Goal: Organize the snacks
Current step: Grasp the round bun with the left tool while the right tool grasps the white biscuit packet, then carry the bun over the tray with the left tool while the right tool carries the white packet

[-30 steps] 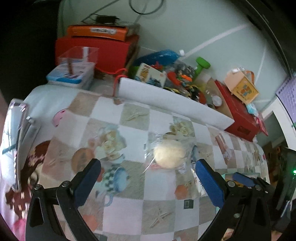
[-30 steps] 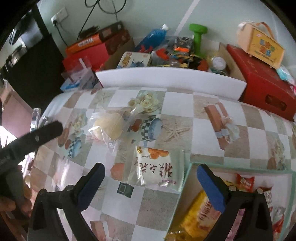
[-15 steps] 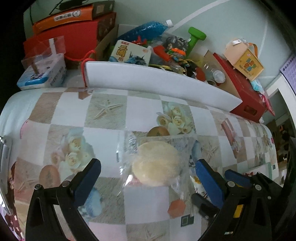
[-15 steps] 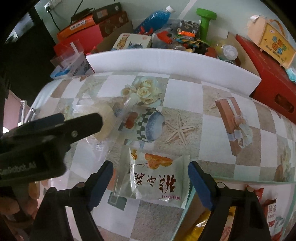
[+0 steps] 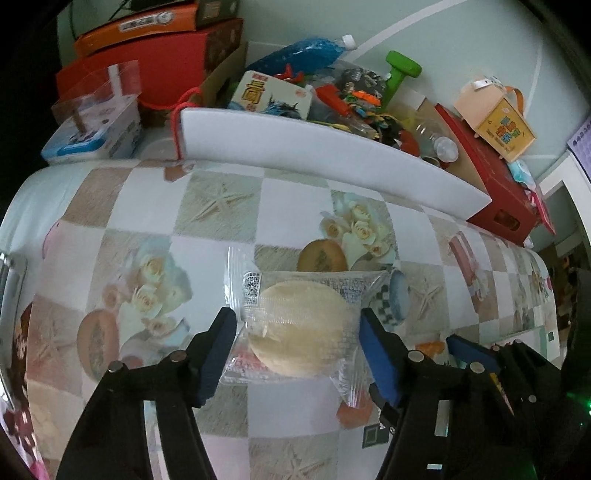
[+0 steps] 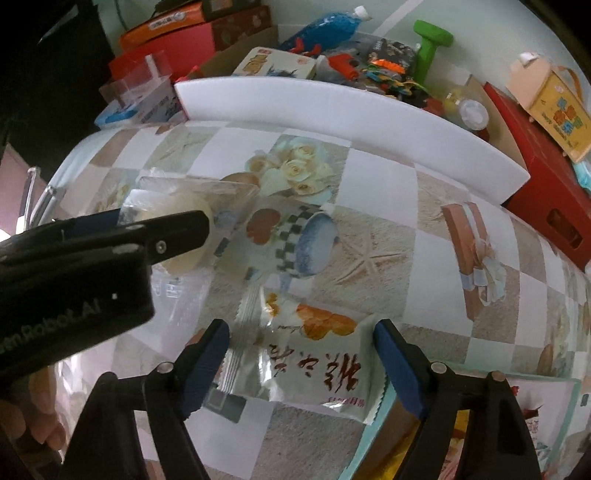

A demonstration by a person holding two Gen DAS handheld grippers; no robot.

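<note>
A round pale cake in a clear wrapper lies on the patterned tablecloth. My left gripper is open, its blue pads on either side of the cake and close to the wrapper. A silver snack packet with red characters lies on the cloth. My right gripper is open with its jaws on either side of the packet. The left gripper and the cake also show in the right wrist view. A light green tray holding snacks sits at the lower right.
A long white foam block runs across the back of the table. Behind it stand red boxes, an orange box, a blue bottle, a green dumbbell and toys. A tissue box sits at the back left.
Both grippers moved forward and down. The left jaws narrowed around the wrapped cake. The right jaws narrowed around the silver packet.
</note>
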